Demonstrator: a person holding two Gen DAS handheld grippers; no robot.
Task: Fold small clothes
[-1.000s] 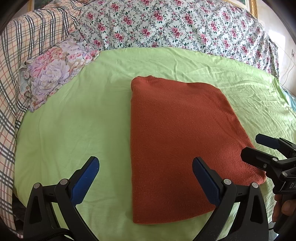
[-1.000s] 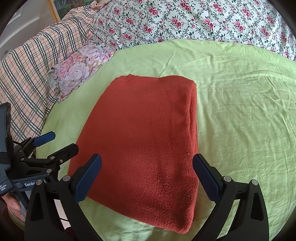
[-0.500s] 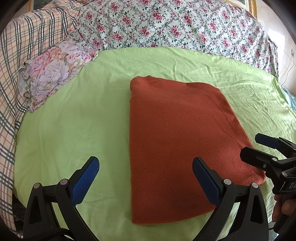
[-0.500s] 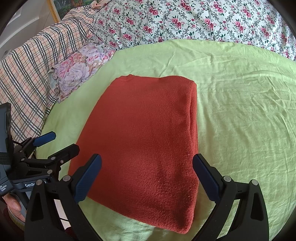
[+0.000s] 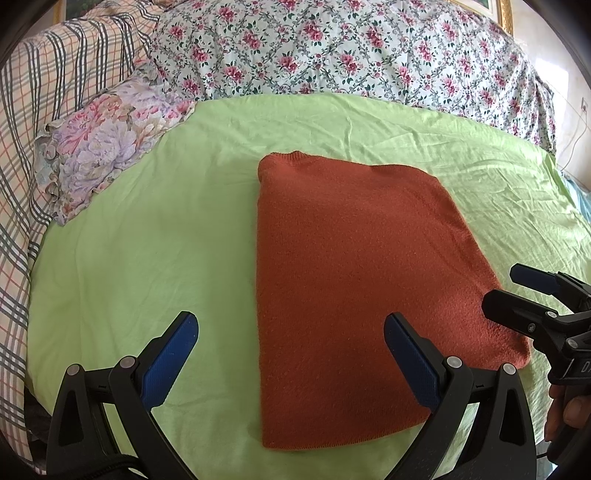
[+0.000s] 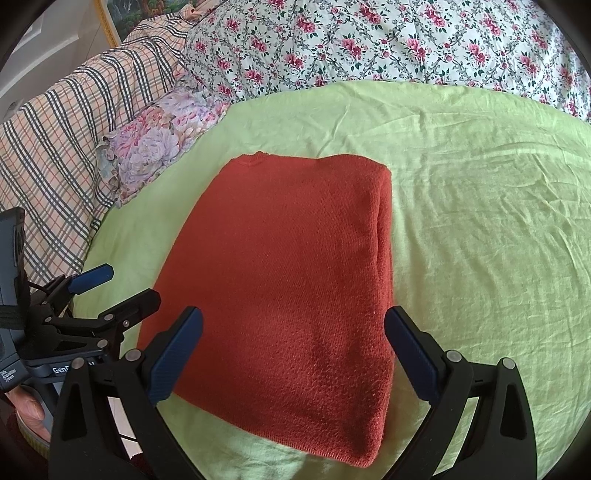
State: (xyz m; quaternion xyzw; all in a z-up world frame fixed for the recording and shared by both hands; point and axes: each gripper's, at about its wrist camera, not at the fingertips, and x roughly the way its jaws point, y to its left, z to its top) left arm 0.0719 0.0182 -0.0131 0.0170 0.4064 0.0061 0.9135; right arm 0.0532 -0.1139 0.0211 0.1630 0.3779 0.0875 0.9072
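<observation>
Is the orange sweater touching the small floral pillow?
Apart. In the right wrist view a strip of bare green sheet lies between the folded orange sweater and the small floral pillow; the left wrist view shows the same gap.

Your right gripper (image 5: 517, 291) runs off the left view's right edge; your left gripper (image 6: 110, 291) is cut off at the right view's left edge. The picture frame (image 6: 107, 22) shows only a corner.
</observation>
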